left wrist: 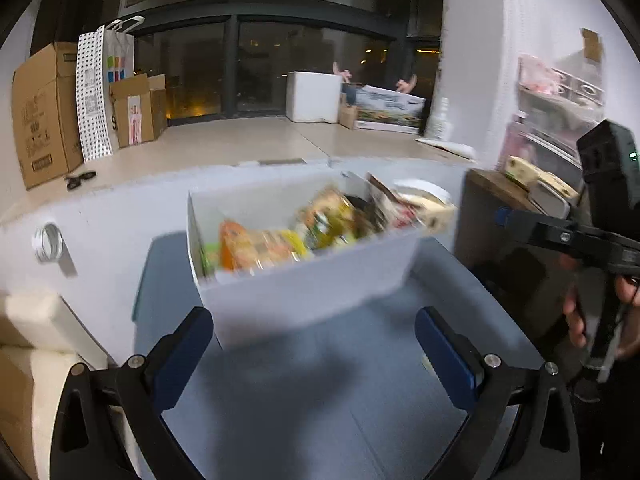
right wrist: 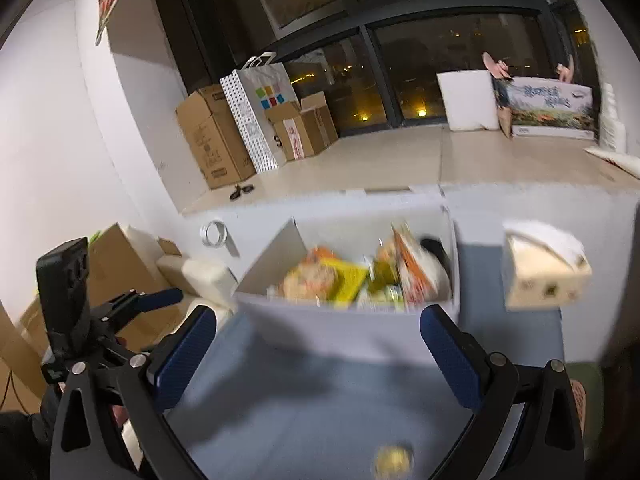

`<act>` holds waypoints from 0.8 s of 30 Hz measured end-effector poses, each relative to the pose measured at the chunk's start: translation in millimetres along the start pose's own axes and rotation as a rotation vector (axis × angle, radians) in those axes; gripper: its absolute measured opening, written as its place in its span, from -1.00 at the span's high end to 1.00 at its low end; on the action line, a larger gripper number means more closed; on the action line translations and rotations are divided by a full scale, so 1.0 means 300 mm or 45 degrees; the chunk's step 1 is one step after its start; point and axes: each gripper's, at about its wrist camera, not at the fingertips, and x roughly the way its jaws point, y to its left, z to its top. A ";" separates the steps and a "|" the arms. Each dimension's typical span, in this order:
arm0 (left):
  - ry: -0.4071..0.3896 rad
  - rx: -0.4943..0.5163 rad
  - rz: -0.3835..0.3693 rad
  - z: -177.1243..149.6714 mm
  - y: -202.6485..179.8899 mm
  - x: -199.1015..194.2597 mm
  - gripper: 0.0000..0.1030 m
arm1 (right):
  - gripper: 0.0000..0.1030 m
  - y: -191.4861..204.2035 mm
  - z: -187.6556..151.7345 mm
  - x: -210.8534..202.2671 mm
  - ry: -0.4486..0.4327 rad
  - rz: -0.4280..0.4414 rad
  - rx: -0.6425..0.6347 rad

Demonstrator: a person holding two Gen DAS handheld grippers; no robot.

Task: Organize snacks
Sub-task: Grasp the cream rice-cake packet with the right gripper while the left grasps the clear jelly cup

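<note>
Snacks point(left wrist: 280, 236), blurred packets in orange, yellow and green, lie heaped inside a white box point(left wrist: 304, 300) that stands on a blue-grey table point(left wrist: 320, 400) against a low white wall. Left gripper point(left wrist: 314, 350) and right gripper point(right wrist: 318, 354) both hang before the box with jaws spread wide, grasping nothing; a small yellowish thing point(right wrist: 394, 460), too blurred to name, lies on the table below the right gripper
</note>
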 end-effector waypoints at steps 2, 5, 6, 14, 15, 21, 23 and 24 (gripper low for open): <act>-0.009 -0.016 -0.003 -0.085 -0.028 -0.046 -1.00 | -1.00 -0.017 -0.080 -0.049 0.010 -0.038 0.011; 0.004 -0.066 -0.019 -0.172 -0.052 -0.084 -1.00 | -1.00 -0.055 -0.211 -0.110 0.048 -0.103 0.059; 0.014 -0.077 -0.024 -0.198 -0.058 -0.092 -1.00 | -1.00 -0.068 -0.252 -0.129 0.058 -0.115 0.088; 0.083 -0.129 -0.002 -0.295 -0.077 -0.114 -1.00 | -1.00 -0.101 -0.505 -0.185 0.135 -0.255 0.175; 0.083 -0.130 0.004 -0.295 -0.074 -0.113 -1.00 | -1.00 -0.096 -0.511 -0.179 0.141 -0.273 0.154; 0.089 -0.115 0.003 -0.299 -0.085 -0.108 -1.00 | -1.00 -0.092 -0.512 -0.070 0.252 -0.365 0.008; 0.098 -0.117 0.000 -0.303 -0.083 -0.104 -1.00 | -1.00 -0.102 -0.516 -0.037 0.293 -0.385 -0.028; 0.104 -0.118 0.003 -0.305 -0.082 -0.100 -1.00 | -1.00 -0.104 -0.519 -0.021 0.307 -0.399 -0.048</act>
